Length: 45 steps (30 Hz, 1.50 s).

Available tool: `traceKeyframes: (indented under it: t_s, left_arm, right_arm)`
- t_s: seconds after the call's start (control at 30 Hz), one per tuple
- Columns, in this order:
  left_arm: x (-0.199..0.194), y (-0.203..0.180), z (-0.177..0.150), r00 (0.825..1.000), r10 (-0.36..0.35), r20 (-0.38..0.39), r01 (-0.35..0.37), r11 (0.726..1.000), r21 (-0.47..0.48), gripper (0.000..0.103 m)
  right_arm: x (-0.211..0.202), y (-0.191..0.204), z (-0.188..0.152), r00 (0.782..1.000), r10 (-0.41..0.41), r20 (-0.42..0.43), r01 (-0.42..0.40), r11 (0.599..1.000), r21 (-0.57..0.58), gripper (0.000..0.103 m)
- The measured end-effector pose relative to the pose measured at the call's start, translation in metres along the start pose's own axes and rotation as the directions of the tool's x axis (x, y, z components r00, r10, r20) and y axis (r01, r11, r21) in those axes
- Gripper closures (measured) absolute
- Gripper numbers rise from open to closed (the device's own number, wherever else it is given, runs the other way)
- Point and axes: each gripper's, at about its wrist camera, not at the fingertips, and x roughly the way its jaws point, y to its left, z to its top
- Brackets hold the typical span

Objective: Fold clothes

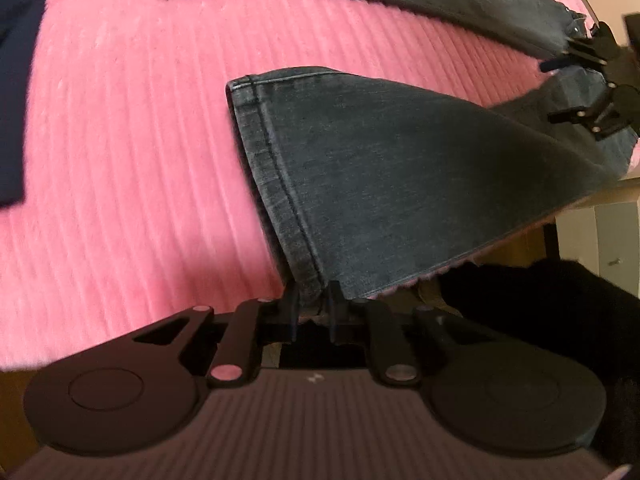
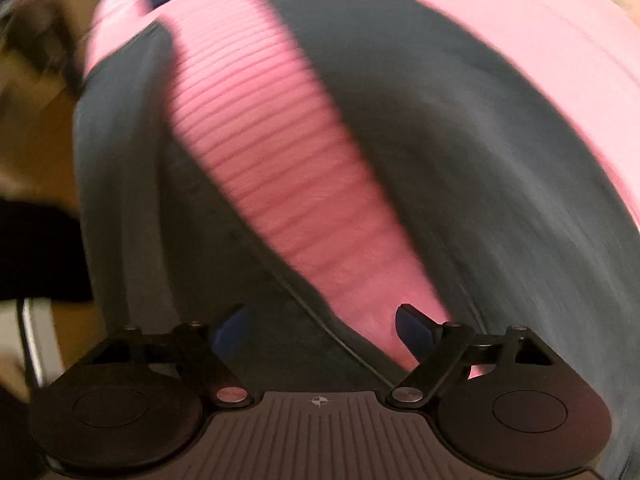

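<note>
Clamped in the left hand-held gripper (image 1: 312, 300) at the bottom centre of the left wrist view is the hemmed corner of one jeans (image 1: 380, 168) leg, its fingers pressed together on the denim. That leg rises off the pink ribbed blanket (image 1: 120, 160) and stretches toward the right edge of the frame, probably so it can be carried over onto the other leg, which lies flat along the top of the frame. A dark blue garment (image 1: 16, 80) sits at the left edge.

At the right edge of that same view the right hand-held gripper (image 1: 576, 88) shows near the crotch of the jeans, perhaps steadying them. The right wrist view is smeared by motion, yet it shows what the left cannot: this gripper's fingers (image 2: 416, 332) stand apart, gripping nothing, above the two legs with a strip of pink between them. It seems to be moving fast.
</note>
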Motion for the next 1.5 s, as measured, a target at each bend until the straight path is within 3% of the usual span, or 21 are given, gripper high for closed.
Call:
traceKeyframes:
  t_s: [0.03,0.07,0.1,0.13,0.27,0.4,0.47,0.5,0.53,0.7,0.8,0.87,0.9,0.97,1.07,1.13,1.17,1.27,1.37,1.47,1.5]
  left_arm:
    - [0.001,-0.001,-0.003,1.000,0.002,-0.005,-0.002,1.000,0.001,0.092]
    - [0.002,-0.002,-0.005,1.000,0.004,-0.011,-0.004,1.000,0.003,0.092]
    - [0.002,-0.004,-0.005,1.000,0.015,-0.004,-0.015,1.000,0.007,0.092]
    - [0.002,-0.006,-0.005,1.000,0.025,0.002,-0.025,1.000,0.012,0.092]
    - [-0.008,0.001,0.001,0.998,0.034,0.061,-0.033,0.999,-0.025,0.092]
    - [0.008,0.003,0.004,0.999,0.045,-0.006,-0.045,0.999,-0.003,0.092]
    - [0.011,0.002,0.005,0.998,0.054,-0.034,-0.054,0.999,0.005,0.091]
    - [0.009,0.002,0.006,0.998,0.058,-0.037,-0.058,0.998,0.002,0.091]
    - [0.008,0.003,0.006,0.997,0.062,-0.040,-0.062,0.998,-0.001,0.091]
    - [-0.024,-0.007,0.028,0.991,0.135,-0.017,-0.135,0.990,0.032,0.090]
    - [-0.042,-0.025,0.054,0.983,0.185,0.013,-0.185,0.976,0.115,0.090]
    - [-0.048,-0.046,0.077,0.978,0.202,0.042,-0.206,0.960,0.188,0.090]
    - [-0.047,-0.059,0.092,0.977,0.203,0.059,-0.211,0.951,0.227,0.090]
    - [-0.043,-0.091,0.122,0.978,0.188,0.089,-0.206,0.929,0.307,0.090]
    - [-0.022,-0.159,0.176,0.985,0.108,0.135,-0.157,0.887,0.435,0.086]
    - [-0.006,-0.209,0.210,0.988,0.031,0.150,-0.104,0.855,0.508,0.079]
    - [0.003,-0.237,0.228,0.988,-0.010,0.157,-0.079,0.834,0.546,0.077]
    - [0.031,-0.317,0.278,0.980,-0.117,0.159,-0.012,0.769,0.639,0.075]
    - [0.061,-0.388,0.324,0.971,-0.193,0.141,0.039,0.710,0.704,0.071]
    - [0.092,-0.454,0.367,0.959,-0.255,0.121,0.078,0.651,0.755,0.063]
    - [0.100,-0.471,0.377,0.957,-0.267,0.115,0.087,0.639,0.764,0.059]
  right_arm:
    - [0.007,0.002,0.001,0.999,0.015,-0.030,-0.016,0.999,-0.042,0.048]
    - [0.008,0.000,0.002,0.999,0.024,-0.036,-0.026,0.999,-0.045,0.050]
    - [0.009,-0.002,0.003,0.999,0.033,-0.041,-0.035,0.998,-0.049,0.064]
    - [0.008,-0.006,0.005,0.999,0.038,-0.038,-0.039,0.998,-0.042,0.100]
    - [-0.017,-0.031,0.002,0.994,-0.101,0.051,0.095,0.988,0.120,0.099]
    - [-0.004,-0.029,-0.002,0.988,-0.143,0.067,0.125,0.968,0.216,0.098]
    - [-0.004,-0.026,-0.003,0.980,-0.178,0.086,0.150,0.952,0.268,0.061]
    - [-0.009,-0.026,-0.003,0.974,-0.195,0.115,0.150,0.938,0.313,0.024]
    - [-0.013,-0.025,-0.005,0.968,-0.207,0.141,0.145,0.921,0.361,0.013]
    - [-0.029,-0.031,-0.056,0.958,-0.231,0.169,0.075,0.772,0.631,0.013]
    - [-0.034,-0.040,-0.111,0.968,-0.240,0.070,0.090,0.596,0.798,0.013]
    - [-0.052,-0.043,-0.147,0.959,-0.270,0.085,0.061,0.490,0.869,0.013]
    - [-0.062,-0.044,-0.163,0.952,-0.293,0.089,0.052,0.442,0.896,0.013]
    - [-0.091,-0.048,-0.190,0.919,-0.385,0.082,0.080,0.388,0.918,0.013]
    - [-0.128,-0.067,-0.230,0.867,-0.498,0.026,0.147,0.306,0.940,0.013]
    - [-0.143,-0.089,-0.262,0.846,-0.533,-0.009,0.175,0.262,0.949,0.013]
    - [-0.149,-0.101,-0.276,0.837,-0.547,-0.026,0.193,0.250,0.949,0.013]
    - [-0.160,-0.138,-0.321,0.822,-0.566,-0.059,0.249,0.265,0.932,0.013]
    - [-0.155,-0.170,-0.356,0.851,-0.521,-0.062,0.256,0.309,0.916,0.014]
    - [-0.141,-0.193,-0.374,0.892,-0.450,-0.055,0.251,0.390,0.886,0.014]
    - [-0.136,-0.198,-0.380,0.905,-0.424,-0.047,0.239,0.412,0.880,0.020]
